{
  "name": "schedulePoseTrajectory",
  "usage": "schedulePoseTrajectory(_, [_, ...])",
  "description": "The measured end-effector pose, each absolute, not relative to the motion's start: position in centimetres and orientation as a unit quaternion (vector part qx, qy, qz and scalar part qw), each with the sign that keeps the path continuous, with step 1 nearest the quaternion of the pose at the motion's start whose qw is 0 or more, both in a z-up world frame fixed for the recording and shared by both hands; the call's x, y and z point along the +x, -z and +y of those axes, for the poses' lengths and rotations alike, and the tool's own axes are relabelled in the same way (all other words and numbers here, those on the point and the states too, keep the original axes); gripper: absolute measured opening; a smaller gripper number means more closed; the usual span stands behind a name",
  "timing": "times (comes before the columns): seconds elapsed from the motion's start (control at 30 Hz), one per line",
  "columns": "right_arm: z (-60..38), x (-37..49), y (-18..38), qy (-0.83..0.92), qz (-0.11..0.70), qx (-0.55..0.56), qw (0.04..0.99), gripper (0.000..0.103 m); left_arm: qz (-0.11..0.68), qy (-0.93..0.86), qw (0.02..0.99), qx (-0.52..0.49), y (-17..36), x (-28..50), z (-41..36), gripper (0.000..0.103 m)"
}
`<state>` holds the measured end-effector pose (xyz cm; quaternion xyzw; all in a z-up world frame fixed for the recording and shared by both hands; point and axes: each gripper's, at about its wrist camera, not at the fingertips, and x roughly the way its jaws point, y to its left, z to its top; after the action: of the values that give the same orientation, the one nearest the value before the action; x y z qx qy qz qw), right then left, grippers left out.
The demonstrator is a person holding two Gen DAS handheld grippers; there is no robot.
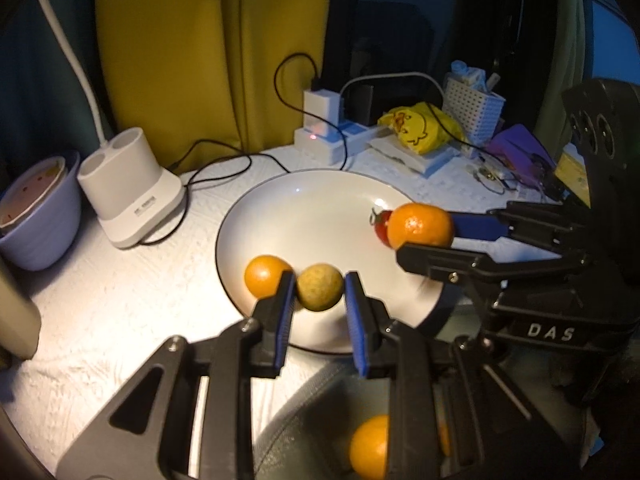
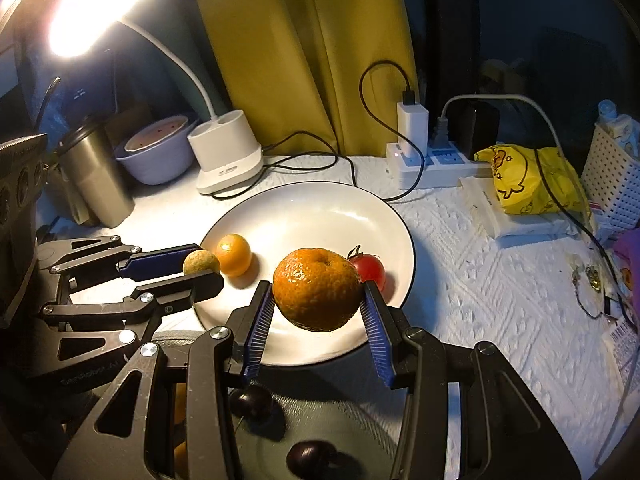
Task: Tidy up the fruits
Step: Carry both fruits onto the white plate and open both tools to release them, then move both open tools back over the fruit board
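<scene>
A white plate point(image 1: 312, 208) point(image 2: 320, 212) sits on the white cloth. My left gripper point(image 1: 320, 292) point(image 2: 202, 268) is shut on a small green-brown round fruit point(image 1: 320, 286) point(image 2: 201, 263) over the plate's near-left rim. A small orange point(image 1: 265, 276) point(image 2: 234, 255) lies on the plate beside it. My right gripper point(image 2: 319, 298) point(image 1: 424, 236) is shut on a large tangerine point(image 2: 318, 288) point(image 1: 420, 225) held above the plate. A red cherry tomato point(image 2: 370, 270) point(image 1: 383, 226) lies on the plate just behind the tangerine.
A dark bowl point(image 2: 340, 432) point(image 1: 320, 400) under the grippers holds an orange point(image 1: 370, 446) and dark round fruits point(image 2: 254, 402). A lamp base point(image 2: 226, 156), lilac bowl point(image 2: 156, 160), steel tumbler point(image 2: 96, 176), power strip with cables point(image 2: 432, 164), yellow bag point(image 2: 528, 180) and white basket point(image 2: 612, 184) ring the plate.
</scene>
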<state>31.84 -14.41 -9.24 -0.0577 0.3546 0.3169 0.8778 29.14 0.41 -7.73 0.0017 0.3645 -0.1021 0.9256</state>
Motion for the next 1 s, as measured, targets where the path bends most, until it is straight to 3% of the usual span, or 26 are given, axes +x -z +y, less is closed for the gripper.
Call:
schedulePoseTrajectory(0.6, [-14.1, 32.1, 9.8, -0.313, 0.36, -0.049, 0.878, 0.047, 0.368, 0.086, 0.925, -0.03, 7.5, 28.8, 1.5, 0.029])
schedulePoseTrajectory(0.8, [-14.6, 30.7, 8.9, -0.313, 0.352, -0.046, 0.881, 0.047, 0.356, 0.085, 0.93, -0.04, 6.5, 27.0, 1.6, 0.042])
schedulePoseTrajectory(1.0, [-15.1, 29.0, 8.1, -0.312, 0.345, -0.048, 0.884, 0.047, 0.344, 0.079, 0.934, -0.046, 5.6, 25.2, 1.8, 0.043])
